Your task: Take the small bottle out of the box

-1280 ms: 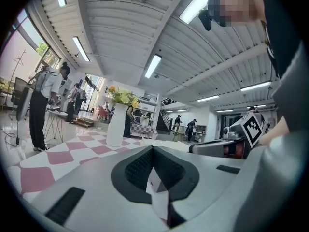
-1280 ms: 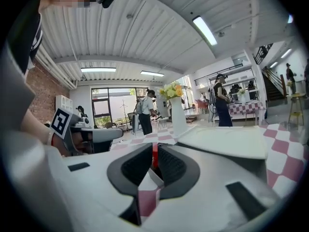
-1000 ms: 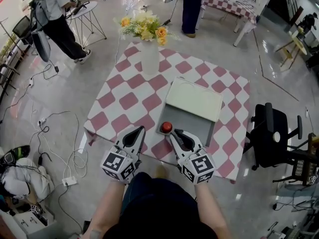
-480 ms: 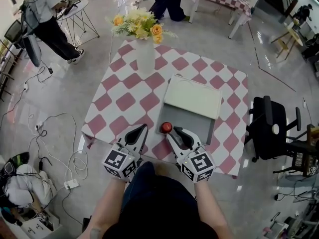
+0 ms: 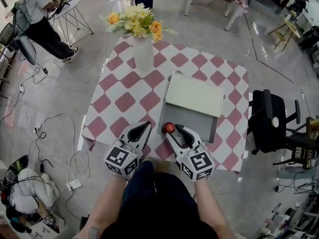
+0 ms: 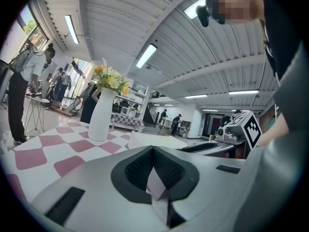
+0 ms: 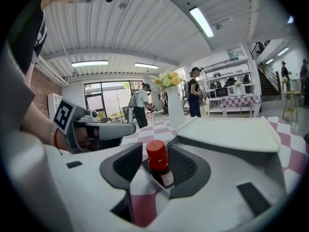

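Since a second ago the left gripper point(image 5: 145, 126) and the right gripper point(image 5: 175, 130) have both edged toward the box point(image 5: 202, 129), and the right one's jaws have just been opening. From where I stand, the left gripper is clenched on nothing over the checked table point(image 5: 124, 102), at nine o'clock from the small bottle point(image 5: 169, 128). That red-capped bottle stands upright in the box's seven o'clock corner, between the right gripper's spread jaws, not yet pinched. It looks like the reach-to-grasp step. The next move calls for closing below the cap and lifting straight up past the wall.
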Tool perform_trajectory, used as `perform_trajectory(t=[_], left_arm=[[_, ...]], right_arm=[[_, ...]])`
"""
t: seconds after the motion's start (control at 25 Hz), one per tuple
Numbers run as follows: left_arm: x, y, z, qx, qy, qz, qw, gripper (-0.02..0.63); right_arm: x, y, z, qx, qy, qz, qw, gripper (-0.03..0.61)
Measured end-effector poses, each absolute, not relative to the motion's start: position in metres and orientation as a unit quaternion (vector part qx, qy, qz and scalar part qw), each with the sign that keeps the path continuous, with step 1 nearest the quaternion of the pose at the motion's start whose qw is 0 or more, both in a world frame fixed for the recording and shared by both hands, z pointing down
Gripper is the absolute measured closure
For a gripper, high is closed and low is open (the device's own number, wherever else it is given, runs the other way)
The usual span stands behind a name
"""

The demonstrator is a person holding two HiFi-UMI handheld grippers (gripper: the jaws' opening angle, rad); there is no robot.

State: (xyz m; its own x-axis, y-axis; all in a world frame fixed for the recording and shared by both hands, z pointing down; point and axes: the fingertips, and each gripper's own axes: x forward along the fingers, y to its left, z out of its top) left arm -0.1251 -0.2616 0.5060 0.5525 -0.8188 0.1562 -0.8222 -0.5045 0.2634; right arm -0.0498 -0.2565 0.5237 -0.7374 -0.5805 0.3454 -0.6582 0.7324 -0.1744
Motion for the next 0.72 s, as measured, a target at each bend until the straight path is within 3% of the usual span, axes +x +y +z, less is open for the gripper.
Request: perform_trajectory(t=[0.72], left_arm=[[-0.135, -0.269, 0.514, 0.871, -0.460, 0.012, 0.170, 0.612]], right_arm=[[-0.061, -0.267, 0.537, 0.358, -0.906, 0.107, 0.200, 0.410]])
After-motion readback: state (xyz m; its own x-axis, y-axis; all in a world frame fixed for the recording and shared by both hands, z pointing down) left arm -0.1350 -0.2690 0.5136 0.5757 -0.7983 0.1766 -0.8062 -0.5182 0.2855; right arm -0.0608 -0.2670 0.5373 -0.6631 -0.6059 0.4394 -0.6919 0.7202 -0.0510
